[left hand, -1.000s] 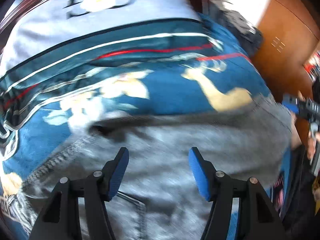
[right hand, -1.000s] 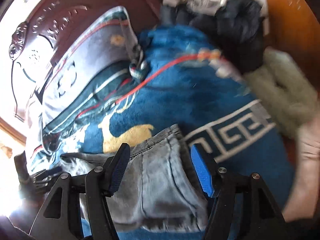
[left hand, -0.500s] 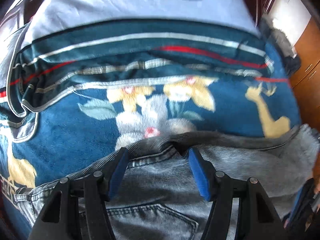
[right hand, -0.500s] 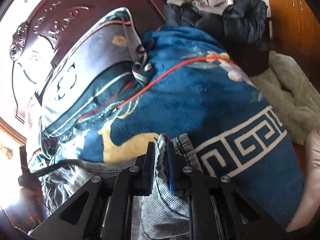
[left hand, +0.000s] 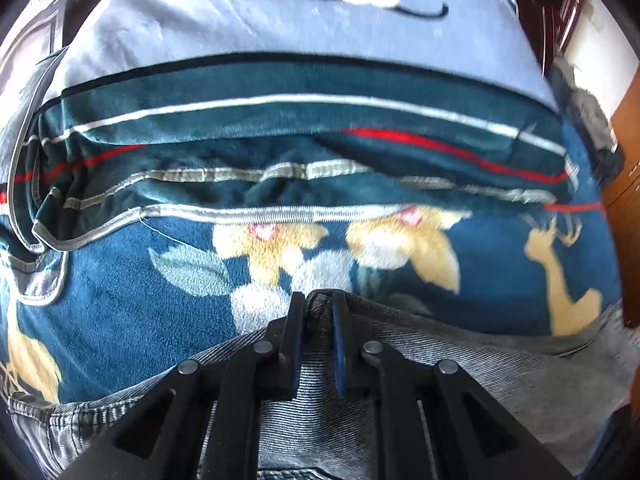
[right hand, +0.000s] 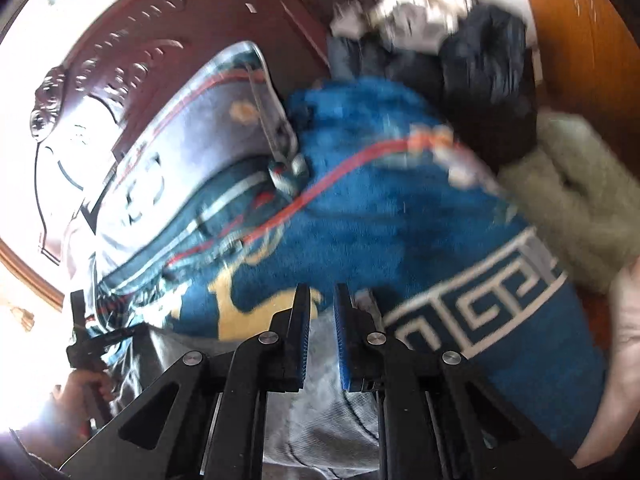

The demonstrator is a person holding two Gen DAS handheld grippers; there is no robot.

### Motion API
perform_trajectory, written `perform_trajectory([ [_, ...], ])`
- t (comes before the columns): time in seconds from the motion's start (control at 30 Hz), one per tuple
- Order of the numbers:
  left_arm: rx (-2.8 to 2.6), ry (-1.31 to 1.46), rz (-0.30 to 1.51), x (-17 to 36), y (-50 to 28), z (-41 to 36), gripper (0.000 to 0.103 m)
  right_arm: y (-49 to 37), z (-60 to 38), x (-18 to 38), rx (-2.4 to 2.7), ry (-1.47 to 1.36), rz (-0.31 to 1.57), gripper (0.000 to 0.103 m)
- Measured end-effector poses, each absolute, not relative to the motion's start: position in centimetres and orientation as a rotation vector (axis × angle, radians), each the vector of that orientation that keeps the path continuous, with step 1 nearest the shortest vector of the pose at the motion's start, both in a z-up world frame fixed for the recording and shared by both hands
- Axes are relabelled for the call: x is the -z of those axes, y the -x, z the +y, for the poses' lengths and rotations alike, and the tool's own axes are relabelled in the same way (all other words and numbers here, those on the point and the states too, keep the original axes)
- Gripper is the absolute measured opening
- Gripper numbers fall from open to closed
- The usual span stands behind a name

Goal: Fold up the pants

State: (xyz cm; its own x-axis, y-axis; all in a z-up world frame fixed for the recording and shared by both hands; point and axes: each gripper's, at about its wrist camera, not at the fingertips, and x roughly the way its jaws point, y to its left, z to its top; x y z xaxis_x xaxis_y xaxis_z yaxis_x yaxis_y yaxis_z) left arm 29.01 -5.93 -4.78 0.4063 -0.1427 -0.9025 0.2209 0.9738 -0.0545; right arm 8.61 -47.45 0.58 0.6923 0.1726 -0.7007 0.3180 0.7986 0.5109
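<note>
Grey denim pants (left hand: 460,364) lie on a blue patterned blanket (left hand: 120,280) on a bed. My left gripper (left hand: 318,300) is shut on the pants' upper edge, with a fold of denim pinched between the blue pads. In the right wrist view, my right gripper (right hand: 320,296) is nearly shut, and the grey pants (right hand: 320,408) run beneath and between its fingers. That view is blurred, so I cannot tell whether cloth is pinched at the tips. The left gripper and the hand holding it show at the left (right hand: 86,344).
A folded dark teal striped quilt (left hand: 280,128) and a pale blue pillow (left hand: 240,12) lie beyond the pants. A carved wooden headboard (right hand: 180,32), a heap of dark clothes (right hand: 472,64), a pale green fleece (right hand: 580,200) and an orange wooden cabinet (right hand: 592,20) surround the bed.
My left gripper has shut on the pants' edge; it was open half a second ago. My right gripper shut earlier and is now moving, its view blurred.
</note>
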Motion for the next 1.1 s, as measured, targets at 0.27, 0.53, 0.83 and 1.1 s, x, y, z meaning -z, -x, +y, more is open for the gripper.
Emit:
perform_trajectory([
  [0.27,0.265,-0.163,1.148,5.8,-27.9,-7.3,0.024,-12.2,-46.3,3.9,0.042,-0.607,0.998,0.042],
  [0.53,0.272,-0.153,1.157,5.9,-26.4,-5.6,0.044,-11.7,-44.7,1.9,0.161,-0.382,0.923,0.007],
  [0.83,0.262,-0.159,1.142,7.4,-26.6,-6.2,0.051,-11.7,-46.8,3.0,0.116,-0.489,0.946,0.023],
  [1.1,0.268,-0.148,1.139,7.6,-26.6,-6.0,0.051,-13.4,-43.8,3.9,0.078,-0.341,0.999,0.048],
])
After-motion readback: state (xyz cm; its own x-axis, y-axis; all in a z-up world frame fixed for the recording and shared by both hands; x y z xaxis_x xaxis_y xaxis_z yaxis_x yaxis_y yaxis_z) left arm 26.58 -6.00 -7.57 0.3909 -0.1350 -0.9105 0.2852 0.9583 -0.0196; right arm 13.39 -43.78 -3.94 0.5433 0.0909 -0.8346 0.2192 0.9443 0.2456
